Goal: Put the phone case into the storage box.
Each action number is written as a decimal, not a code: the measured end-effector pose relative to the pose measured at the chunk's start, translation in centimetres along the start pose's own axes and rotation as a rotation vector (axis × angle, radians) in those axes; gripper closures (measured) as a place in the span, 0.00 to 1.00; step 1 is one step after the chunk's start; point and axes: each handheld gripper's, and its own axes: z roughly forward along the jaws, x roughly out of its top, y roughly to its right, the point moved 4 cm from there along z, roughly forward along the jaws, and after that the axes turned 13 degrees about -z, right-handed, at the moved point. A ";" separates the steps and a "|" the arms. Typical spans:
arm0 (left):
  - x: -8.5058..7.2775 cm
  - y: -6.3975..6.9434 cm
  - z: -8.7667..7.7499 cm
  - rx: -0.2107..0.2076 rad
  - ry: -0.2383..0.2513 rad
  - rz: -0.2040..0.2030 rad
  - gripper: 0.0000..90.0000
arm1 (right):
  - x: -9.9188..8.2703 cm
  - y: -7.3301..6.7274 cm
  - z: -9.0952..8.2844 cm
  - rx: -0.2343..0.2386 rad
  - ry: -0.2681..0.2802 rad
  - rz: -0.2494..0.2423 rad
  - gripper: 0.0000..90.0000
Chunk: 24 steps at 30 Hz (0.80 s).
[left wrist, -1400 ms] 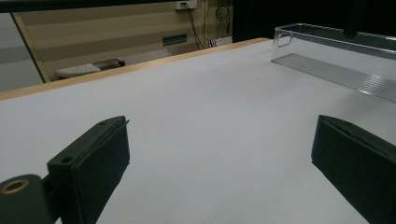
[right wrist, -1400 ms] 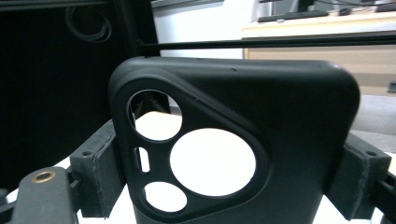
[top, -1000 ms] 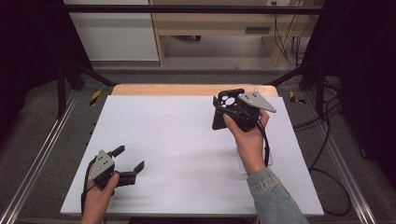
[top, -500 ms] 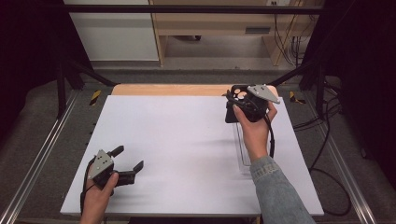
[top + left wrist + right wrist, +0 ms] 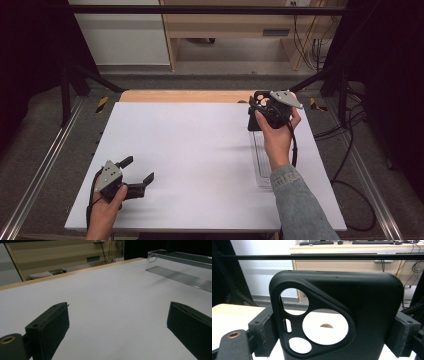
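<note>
Phone case (image 5: 352, 315) clamped upright in right gripper (image 5: 267, 111), raised above far right of table (image 5: 200, 150), over clear tray (image 5: 262, 160).
Left gripper (image 5: 135, 172) open, empty, near front left. Possible slip or twist from narrow edge-only clamping.

Left gripper (image 5: 134, 176): black body, blocky black jaws, grey three-cornered plate on top, black cable trailing along hand. Brass-coloured screw hole at jaw base in left gripper view. Right gripper (image 5: 261, 107): black, same grey plate, black cable hanging down. Right arm: blue denim sleeve (image 5: 300, 205).
</note>
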 end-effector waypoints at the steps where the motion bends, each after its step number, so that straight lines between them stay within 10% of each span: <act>1: 0.0 0.0 0.0 0.001 0.001 -0.001 0.05 | -0.1 0.1 0.1 -0.001 -0.002 -0.001 0.16; 24: 0.0 -0.1 0.0 0.001 -0.001 -0.001 0.05 | -0.7 1.0 0.7 -0.024 -0.012 0.012 0.16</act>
